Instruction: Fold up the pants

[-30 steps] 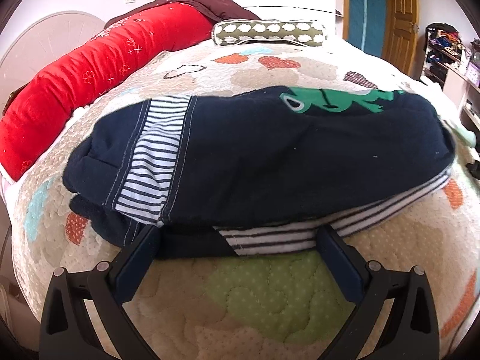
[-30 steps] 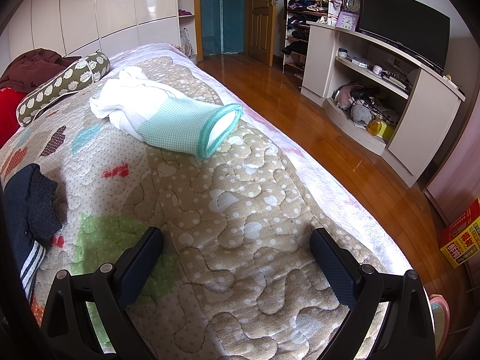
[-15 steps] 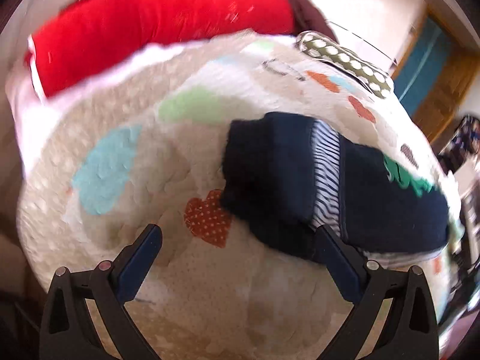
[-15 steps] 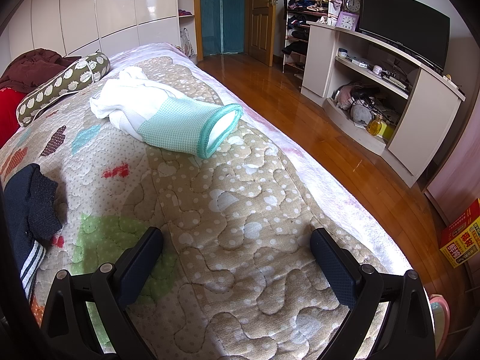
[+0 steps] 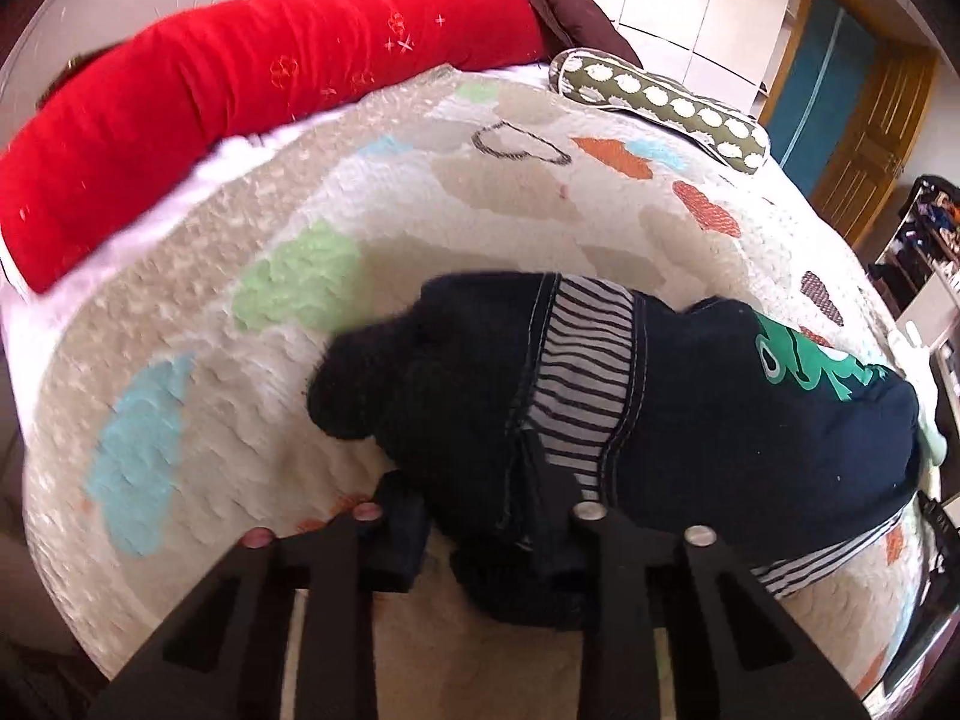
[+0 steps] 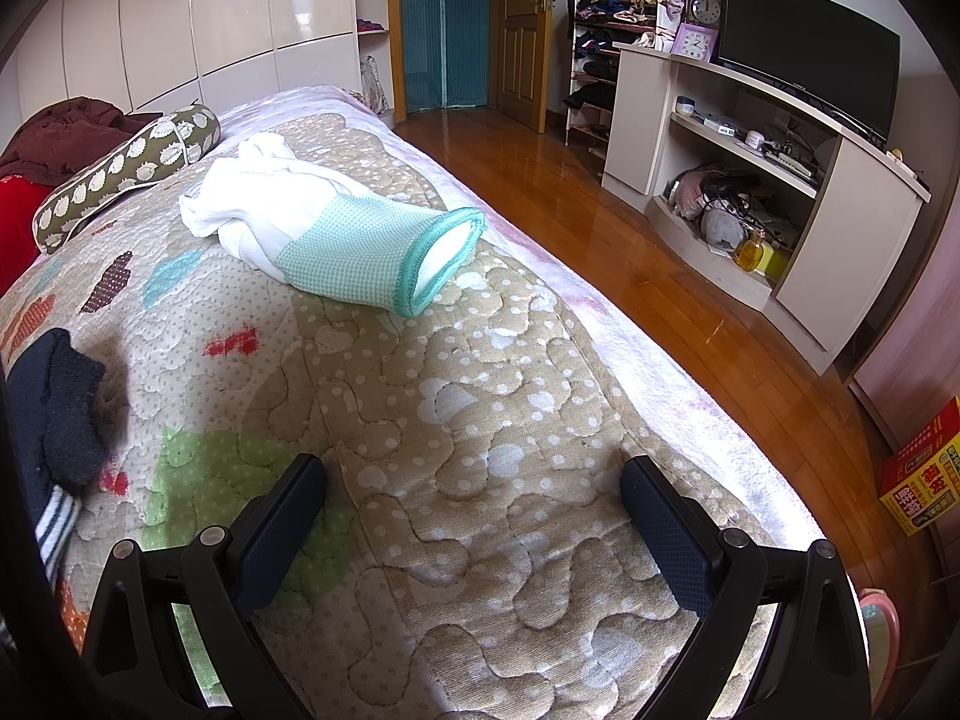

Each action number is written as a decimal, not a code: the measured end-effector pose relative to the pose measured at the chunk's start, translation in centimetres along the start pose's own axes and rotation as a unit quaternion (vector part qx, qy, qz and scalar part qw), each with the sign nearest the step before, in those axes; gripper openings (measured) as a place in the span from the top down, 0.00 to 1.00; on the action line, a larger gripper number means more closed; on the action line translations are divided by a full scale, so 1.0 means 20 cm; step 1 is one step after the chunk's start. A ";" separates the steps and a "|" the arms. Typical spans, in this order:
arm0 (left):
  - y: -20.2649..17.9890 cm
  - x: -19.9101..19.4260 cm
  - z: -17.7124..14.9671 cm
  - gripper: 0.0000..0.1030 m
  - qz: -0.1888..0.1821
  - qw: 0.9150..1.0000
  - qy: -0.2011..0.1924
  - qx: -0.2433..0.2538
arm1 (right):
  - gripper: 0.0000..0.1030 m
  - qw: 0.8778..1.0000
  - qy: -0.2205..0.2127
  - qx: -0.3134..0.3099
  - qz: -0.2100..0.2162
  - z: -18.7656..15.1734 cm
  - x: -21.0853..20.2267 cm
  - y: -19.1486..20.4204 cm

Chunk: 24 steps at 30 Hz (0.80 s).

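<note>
The navy pants, with a striped band and a green frog print, lie folded in a bundle on the quilted bed. My left gripper is at the bundle's near left end. Its jaws are closing, and a bunch of navy cloth fills the narrow gap between the fingers. In the right wrist view a corner of the pants shows at the left edge. My right gripper hovers wide open over bare quilt, holding nothing.
A long red bolster and a green dotted pillow lie at the head of the bed. A white and mint garment lies further up the quilt. The bed edge drops to a wooden floor with a TV cabinet.
My left gripper has swung from the pants' long front edge to their left end and rolled. Its jaws have gone from wide open to nearly together on the cloth. The right gripper has not moved.
</note>
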<state>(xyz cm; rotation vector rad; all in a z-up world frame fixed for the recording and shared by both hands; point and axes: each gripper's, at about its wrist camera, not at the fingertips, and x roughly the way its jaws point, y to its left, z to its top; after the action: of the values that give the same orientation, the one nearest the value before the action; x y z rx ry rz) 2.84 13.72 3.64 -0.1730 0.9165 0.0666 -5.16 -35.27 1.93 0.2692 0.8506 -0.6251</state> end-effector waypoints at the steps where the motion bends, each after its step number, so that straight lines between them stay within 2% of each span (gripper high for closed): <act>1: 0.02 0.00 0.02 0.78 0.001 1.000 0.000 -0.001 | 0.03 1.000 0.000 0.000 0.000 0.00 0.00 0.00; 3: 0.06 0.01 0.05 0.78 0.000 1.000 0.004 -0.002 | 0.03 1.000 0.000 0.000 0.000 0.00 0.00 0.00; 6: 0.07 0.01 0.08 0.78 0.019 1.000 -0.001 0.007 | 0.03 1.000 0.000 0.000 0.000 0.00 0.00 0.00; 8: 0.06 0.00 0.06 0.78 0.008 1.000 0.001 0.018 | 0.03 1.000 0.000 0.000 0.000 0.00 0.00 0.00; 13: 0.03 -0.09 -0.04 0.61 -0.025 0.999 -0.002 0.023 | 0.03 1.000 0.000 0.000 0.000 0.00 0.00 0.00; 17: 0.09 -0.18 -0.08 0.54 -0.037 0.999 -0.012 0.003 | 0.03 1.000 0.000 0.000 0.000 0.00 0.00 0.00; 22: 0.17 -0.29 -0.09 0.52 -0.033 0.999 -0.031 -0.024 | 0.03 1.000 0.000 0.000 0.000 0.00 0.00 0.00; 24: 0.19 -0.35 -0.09 0.48 -0.031 0.998 -0.044 -0.028 | 0.03 1.000 0.000 0.000 0.000 0.00 0.00 0.00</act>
<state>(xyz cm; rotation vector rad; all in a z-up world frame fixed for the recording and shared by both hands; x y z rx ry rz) -3.35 17.33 7.54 -0.2482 0.8216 0.0421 -5.16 -35.27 1.93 0.2690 0.8508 -0.6253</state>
